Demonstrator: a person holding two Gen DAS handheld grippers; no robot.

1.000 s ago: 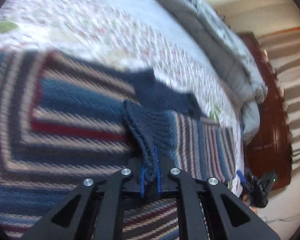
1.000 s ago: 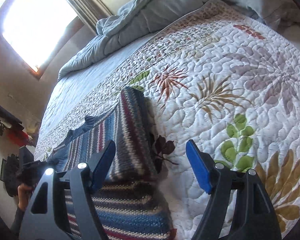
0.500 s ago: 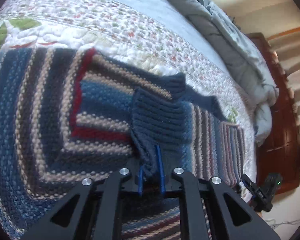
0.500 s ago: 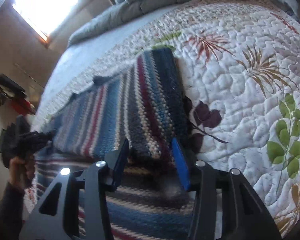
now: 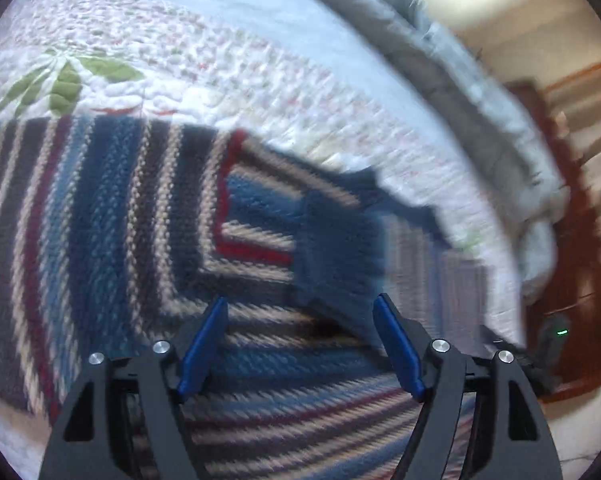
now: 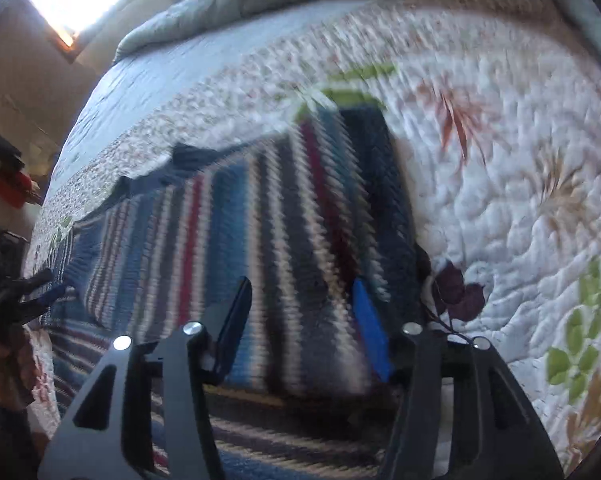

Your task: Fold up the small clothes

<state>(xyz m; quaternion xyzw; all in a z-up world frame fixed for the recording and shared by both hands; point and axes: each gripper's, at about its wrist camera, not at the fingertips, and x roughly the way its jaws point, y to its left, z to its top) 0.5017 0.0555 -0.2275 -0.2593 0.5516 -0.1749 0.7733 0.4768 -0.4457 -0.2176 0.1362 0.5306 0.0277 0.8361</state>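
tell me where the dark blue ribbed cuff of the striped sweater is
In the left wrist view, the dark blue ribbed cuff lies folded onto the striped knit sweater, right of centre, beyond the open jaws.

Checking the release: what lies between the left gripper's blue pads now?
Left wrist view: only the striped sweater lying below the opening left gripper; its navy cuff sits just beyond, unpinched.

The left gripper points steeply down with its jaws opening wide and nothing pinched between the blue pads, while the right gripper (tilted down more steeply) is opening too, its pads clear of contact.
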